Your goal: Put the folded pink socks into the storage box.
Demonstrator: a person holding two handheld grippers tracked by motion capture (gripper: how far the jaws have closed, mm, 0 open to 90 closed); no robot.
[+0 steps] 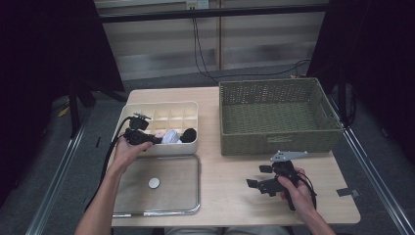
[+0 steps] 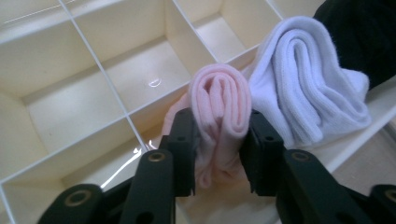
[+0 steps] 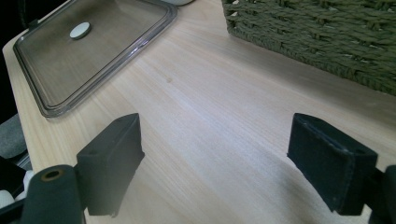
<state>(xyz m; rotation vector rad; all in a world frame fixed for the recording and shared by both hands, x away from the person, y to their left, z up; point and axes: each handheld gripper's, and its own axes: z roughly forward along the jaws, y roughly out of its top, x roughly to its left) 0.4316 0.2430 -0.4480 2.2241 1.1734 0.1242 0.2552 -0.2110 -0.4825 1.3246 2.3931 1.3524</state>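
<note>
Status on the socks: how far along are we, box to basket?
Done: the clear lid is off and lies flat in front of the divided box. In hand: the left gripper pinches the pink sock roll in its compartment. Left: the pink, white and black rolls all sit in the box; the wicker basket looks empty, and the right gripper is open, over bare table.

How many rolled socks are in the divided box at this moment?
3. The pink sock sits between the left gripper jaws, the white sock beside it, the black sock beyond. Others may hide behind the dividers.
</note>
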